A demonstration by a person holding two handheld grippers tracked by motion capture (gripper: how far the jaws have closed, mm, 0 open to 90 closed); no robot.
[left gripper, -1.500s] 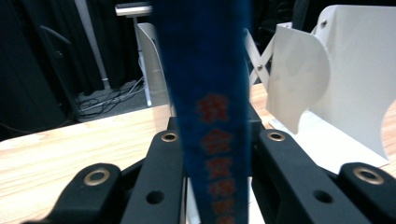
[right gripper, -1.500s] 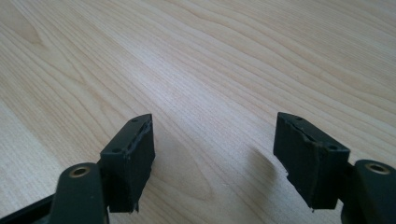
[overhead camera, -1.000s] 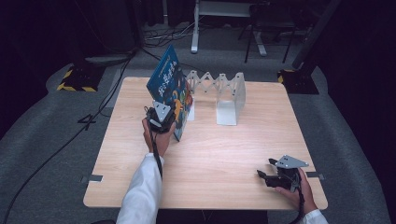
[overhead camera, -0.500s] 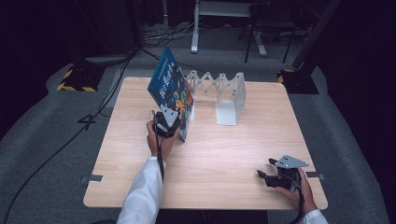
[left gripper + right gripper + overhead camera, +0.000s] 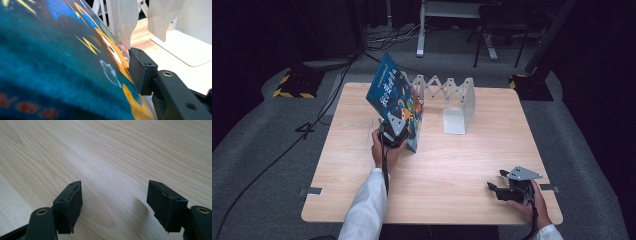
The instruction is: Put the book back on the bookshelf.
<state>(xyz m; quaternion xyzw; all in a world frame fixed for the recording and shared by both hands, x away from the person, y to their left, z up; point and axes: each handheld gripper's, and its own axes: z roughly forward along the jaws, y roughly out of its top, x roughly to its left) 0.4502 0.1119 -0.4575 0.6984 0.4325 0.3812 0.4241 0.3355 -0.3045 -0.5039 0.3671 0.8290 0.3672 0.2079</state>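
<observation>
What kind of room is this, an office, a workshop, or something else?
Probably a lab or recording studio: one wooden table stands alone in a dark room on grey carpet, cables trail across the floor, and yellow-and-black hazard-striped bases sit behind it.

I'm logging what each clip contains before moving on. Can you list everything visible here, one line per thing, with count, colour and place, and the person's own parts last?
book: 1, blue cover with orange and yellow art, tilted upright left of centre, beside the rack's left end.
book rack: 1, white accordion type with flat base plate, at the far middle of the table.
table: 1, light wood, centre of the scene.
yellow-black striped block: 1, on the floor far left.
cables: several, black, on the grey floor at left.
left claw: 1, black, shut on the book's cover.
right claw: 1, black, jaws open, low over the table's near right corner.
sleeves: 2, white, at the bottom edge.
</observation>
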